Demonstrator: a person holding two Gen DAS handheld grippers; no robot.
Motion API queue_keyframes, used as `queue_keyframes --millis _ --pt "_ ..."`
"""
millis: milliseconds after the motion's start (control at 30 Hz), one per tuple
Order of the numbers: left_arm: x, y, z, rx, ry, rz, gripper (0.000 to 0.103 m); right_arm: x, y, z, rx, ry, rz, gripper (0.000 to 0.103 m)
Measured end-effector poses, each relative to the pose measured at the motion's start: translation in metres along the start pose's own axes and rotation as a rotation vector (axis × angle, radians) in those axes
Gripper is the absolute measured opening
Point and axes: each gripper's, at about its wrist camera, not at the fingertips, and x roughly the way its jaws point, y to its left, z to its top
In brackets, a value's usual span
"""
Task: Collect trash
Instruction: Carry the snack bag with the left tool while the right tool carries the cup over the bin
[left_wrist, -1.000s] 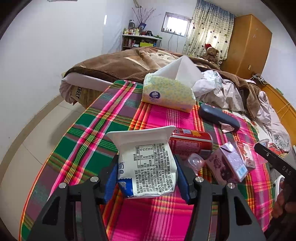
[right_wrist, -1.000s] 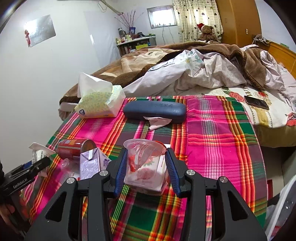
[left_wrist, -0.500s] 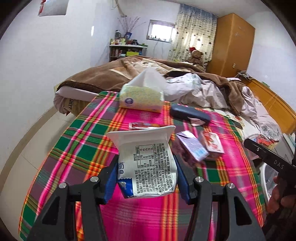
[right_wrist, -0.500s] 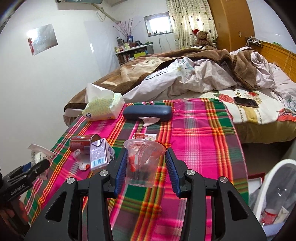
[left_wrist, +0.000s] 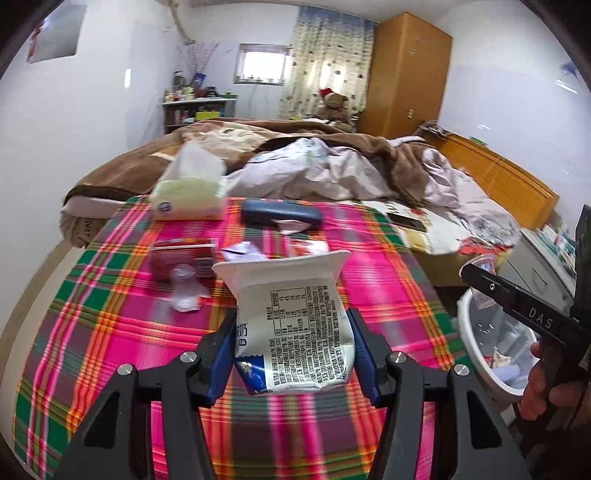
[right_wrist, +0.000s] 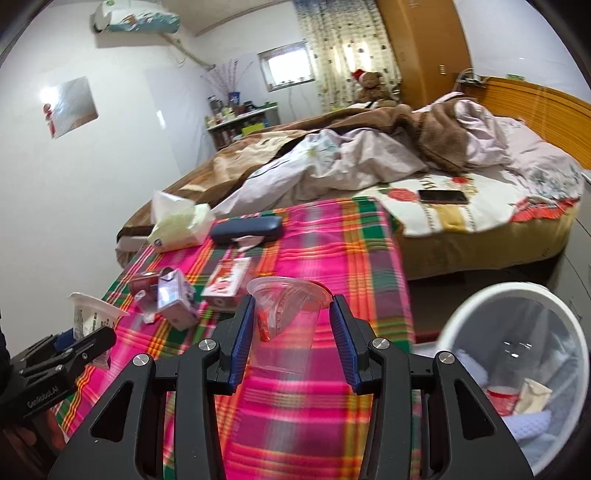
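Left claw (left_wrist: 293, 343) is clamped on a white printed pouch (left_wrist: 295, 321), blue pads (left_wrist: 221, 356) pressing both sides, pouch upright with its flared top at 12 o'clock, held above the plaid worktop (left_wrist: 110, 314). Right claw (right_wrist: 291, 341) is closed around a clear plastic cup (right_wrist: 286, 325) with a red wrapper inside; the cup's rim sits between the blue pads (right_wrist: 240, 345), and the cup is held off the cloth. White trash bin (right_wrist: 480, 306) sits at 4 o'clock in the right wrist view, off the worktop edge, clear liner inside with a red cup and paper scraps at the bottom; in the left wrist view the same bin shows at 3 o'clock behind the other claw. Still on the worktop: red can (left_wrist: 181, 254) lying on its side at 10 o'clock from the pouch, a small clear piece (left_wrist: 183, 291) just in front of it, purple carton (right_wrist: 173, 302) upright beside the can, flat red-and-white box (right_wrist: 227, 282) next to the carton. Far end of the worktop at 12 o'clock: tissue pack (left_wrist: 188, 199) and dark blue case (left_wrist: 280, 216) with a crumpled tissue touching it. Bed (right_wrist: 461, 206) beyond, black phone (right_wrist: 443, 196) lying on it.
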Motion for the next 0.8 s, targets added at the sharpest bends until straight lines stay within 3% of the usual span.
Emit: queue_keyframes --millis 533,800 --pt "0.015 -0.117 -0.006 0.145 0.024 -0.176 0.058 -0.042 -0.082 -0.012 0.100 -0.037 -0.137 0.043" --pt "0.029 -0.169 -0.010 0.199 0.059 -0.267 0.058 -0.049 -0.116 -0.024 0.148 -0.013 -0.210 0.043"
